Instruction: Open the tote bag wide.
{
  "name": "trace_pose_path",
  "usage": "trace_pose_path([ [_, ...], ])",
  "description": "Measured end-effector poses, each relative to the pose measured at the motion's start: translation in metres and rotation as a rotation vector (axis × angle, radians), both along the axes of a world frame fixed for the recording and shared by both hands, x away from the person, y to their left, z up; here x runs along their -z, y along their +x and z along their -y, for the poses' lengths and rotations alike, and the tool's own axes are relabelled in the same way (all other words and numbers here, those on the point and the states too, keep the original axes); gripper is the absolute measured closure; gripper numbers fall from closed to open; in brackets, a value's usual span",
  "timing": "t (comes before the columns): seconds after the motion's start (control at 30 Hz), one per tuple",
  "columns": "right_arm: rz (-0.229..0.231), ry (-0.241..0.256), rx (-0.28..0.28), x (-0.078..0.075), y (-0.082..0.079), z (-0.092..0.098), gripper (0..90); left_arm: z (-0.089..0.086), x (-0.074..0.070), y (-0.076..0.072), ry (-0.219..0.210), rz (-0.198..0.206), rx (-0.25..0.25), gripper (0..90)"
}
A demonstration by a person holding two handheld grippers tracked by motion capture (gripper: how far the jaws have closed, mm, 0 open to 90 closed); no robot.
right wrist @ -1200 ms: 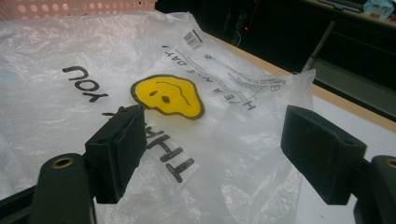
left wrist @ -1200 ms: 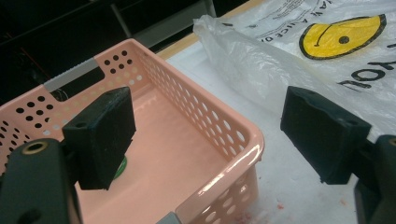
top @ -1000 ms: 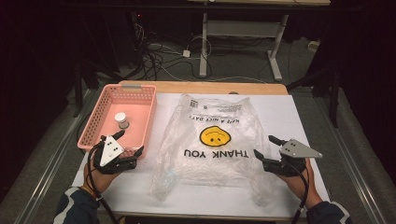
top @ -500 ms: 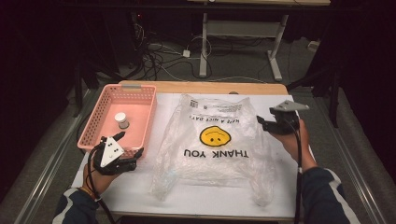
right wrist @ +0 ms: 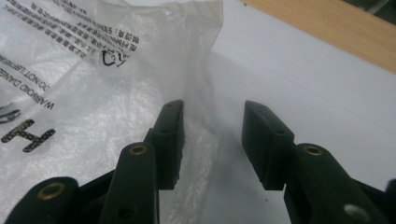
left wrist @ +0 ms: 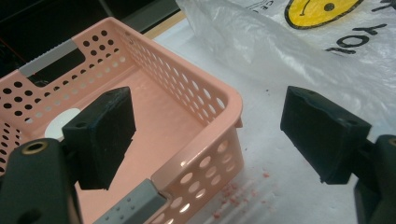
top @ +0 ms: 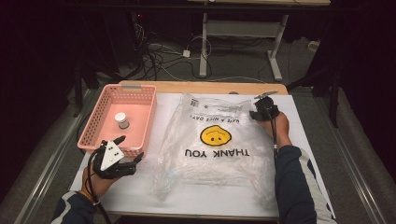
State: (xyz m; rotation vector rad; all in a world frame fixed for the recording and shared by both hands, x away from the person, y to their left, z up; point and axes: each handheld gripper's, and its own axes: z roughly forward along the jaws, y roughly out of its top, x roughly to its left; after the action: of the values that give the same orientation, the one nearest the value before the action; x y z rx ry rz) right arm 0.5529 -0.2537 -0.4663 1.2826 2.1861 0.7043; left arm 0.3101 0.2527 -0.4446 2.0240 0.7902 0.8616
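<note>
Thin plastic bag (top: pixel 216 140) flat on tabletop (top: pixel 299 126), centre. Light, limp, slippery film; will slide and bunch. Right gripper (right wrist: pixel 212 135) at bag's 1 o'clock corner, jaws part open astride edge fold, nothing pinched yet. Left gripper (top: pixel 125 154) wide open, empty, at 8 o'clock by pink basket (top: pixel 140 93). Best hold: pinch doubled edge.

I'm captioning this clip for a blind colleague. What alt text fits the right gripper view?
The right claw, jaws open, straddles the side edge of a clear plastic bag printed with black text. The bag lies on a white table cover, with a strip of wooden tabletop beyond.
</note>
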Motion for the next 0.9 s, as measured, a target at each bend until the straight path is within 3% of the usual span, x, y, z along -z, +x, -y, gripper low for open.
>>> trace_pose_path([
  [0.03,-0.001,0.025,0.023,0.001,0.001,0.002,70.9,0.0,0.0,0.0,0.001,-0.001,0.0,17.6],
  [0.1,-0.014,0.075,0.013,0.002,0.002,0.007,81.0,0.0,0.001,0.0,0.004,-0.006,-0.001,17.6],
  [0.17,-0.019,0.068,0.019,0.002,0.001,0.007,88.8,0.001,0.002,0.0,0.01,-0.009,-0.003,17.6],
  [0.23,-0.017,0.054,0.031,0.001,0.001,0.01,90.0,0.002,0.002,0.0,0.016,-0.007,-0.003,17.6],
  [0.4,-0.001,0.008,0.189,-0.001,-0.002,0.033,90.0,0.003,0.002,0.001,0.019,-0.009,-0.006,17.7],
  [0.5,-0.002,0.043,0.296,-0.003,-0.008,0.06,90.0,0.002,0.002,0.001,0.017,-0.007,-0.007,17.7],
  [0.57,-0.01,0.046,0.322,-0.004,-0.013,0.071,90.0,0.002,0.002,0.001,0.016,-0.006,-0.009,17.7],
  [0.7,-0.041,0.067,0.324,-0.005,-0.027,0.088,90.0,0.002,0.002,0.002,0.023,-0.008,-0.012,17.7],
  [0.8,-0.025,0.066,0.332,-0.003,-0.044,0.091,90.0,0.002,0.002,0.003,0.03,-0.01,-0.018,17.7],
  [0.9,-0.016,0.054,0.297,-0.003,-0.058,0.089,90.0,0.003,0.002,0.002,0.034,-0.011,-0.019,17.7],
])
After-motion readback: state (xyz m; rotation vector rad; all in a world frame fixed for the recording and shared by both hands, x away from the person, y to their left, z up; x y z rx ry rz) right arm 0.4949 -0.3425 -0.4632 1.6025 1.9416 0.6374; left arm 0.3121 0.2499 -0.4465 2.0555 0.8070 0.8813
